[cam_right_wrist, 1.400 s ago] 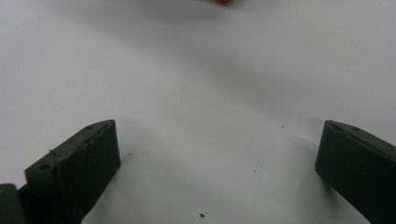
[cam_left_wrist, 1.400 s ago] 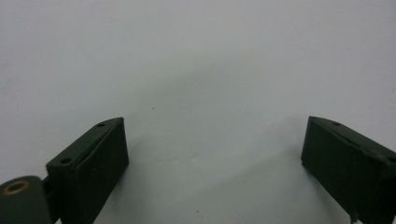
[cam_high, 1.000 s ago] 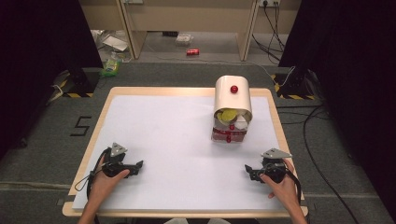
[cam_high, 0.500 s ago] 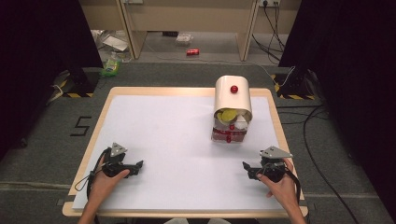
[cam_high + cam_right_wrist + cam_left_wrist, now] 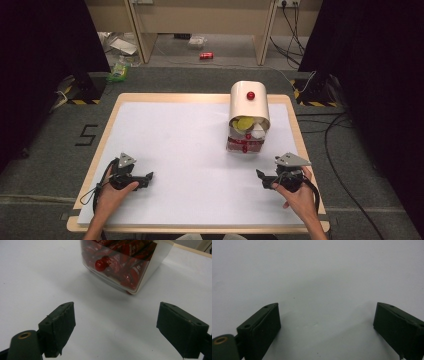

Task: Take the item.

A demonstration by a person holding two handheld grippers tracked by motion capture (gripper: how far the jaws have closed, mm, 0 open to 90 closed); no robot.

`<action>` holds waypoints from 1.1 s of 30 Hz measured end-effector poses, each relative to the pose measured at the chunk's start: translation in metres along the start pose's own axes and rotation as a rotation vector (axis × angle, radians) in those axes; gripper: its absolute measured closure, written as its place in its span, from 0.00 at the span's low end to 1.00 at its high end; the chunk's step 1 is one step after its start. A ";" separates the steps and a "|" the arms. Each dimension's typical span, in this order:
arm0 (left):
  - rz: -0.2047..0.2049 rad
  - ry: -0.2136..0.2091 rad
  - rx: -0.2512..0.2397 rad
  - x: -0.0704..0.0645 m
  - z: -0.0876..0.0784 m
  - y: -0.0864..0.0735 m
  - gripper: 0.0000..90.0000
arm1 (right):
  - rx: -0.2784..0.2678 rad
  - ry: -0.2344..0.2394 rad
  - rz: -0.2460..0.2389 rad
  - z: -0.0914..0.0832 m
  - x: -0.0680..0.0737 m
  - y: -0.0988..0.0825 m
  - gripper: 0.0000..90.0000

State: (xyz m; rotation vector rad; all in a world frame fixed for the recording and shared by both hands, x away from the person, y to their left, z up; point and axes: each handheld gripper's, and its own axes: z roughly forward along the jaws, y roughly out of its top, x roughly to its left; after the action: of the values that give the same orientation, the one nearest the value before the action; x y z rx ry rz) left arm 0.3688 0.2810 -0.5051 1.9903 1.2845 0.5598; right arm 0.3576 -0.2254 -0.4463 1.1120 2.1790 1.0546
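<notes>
Box (image 5: 248,116) of red packets on counter (image 5: 165,135), far right. Just beyond right hand-held gripper (image 5: 268,178), nearer than left hand-held gripper (image 5: 144,178). Both wide open, empty, resting near edge.

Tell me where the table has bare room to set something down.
The white table is bare across its left and middle, from the far edge to the left tongs. The only crowded spot is far right: the box of red packets, beyond the right tongs.

the white table (image 5: 190,145) lies bare across its left and middle, open to passage; the one obstacle is the cream container (image 5: 249,117) standing toward the far right, its clear drawer (image 5: 120,262) of red packets facing forward.
</notes>
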 end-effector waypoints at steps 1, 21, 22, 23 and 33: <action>0.000 0.000 0.000 0.000 0.000 0.000 0.07 | -0.002 0.001 -0.003 0.000 0.000 0.002 0.18; -0.001 0.000 0.000 0.000 0.000 0.000 0.07 | -0.088 0.025 -0.047 -0.017 0.010 0.046 0.19; -0.001 0.000 0.000 0.000 0.000 0.000 0.07 | -0.092 0.027 -0.049 -0.018 0.011 0.048 0.19; -0.001 0.000 0.000 0.000 0.000 0.000 0.07 | -0.104 0.027 -0.051 -0.019 0.012 0.054 0.19; 0.000 -0.001 0.000 0.000 0.000 0.000 0.07 | -0.158 0.033 -0.062 -0.020 0.015 0.085 0.20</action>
State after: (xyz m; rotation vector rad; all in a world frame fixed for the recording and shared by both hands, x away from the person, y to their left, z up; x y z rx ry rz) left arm 0.3689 0.2810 -0.5051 1.9898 1.2844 0.5589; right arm 0.3745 -0.1893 -0.3673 0.9567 2.0997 1.2019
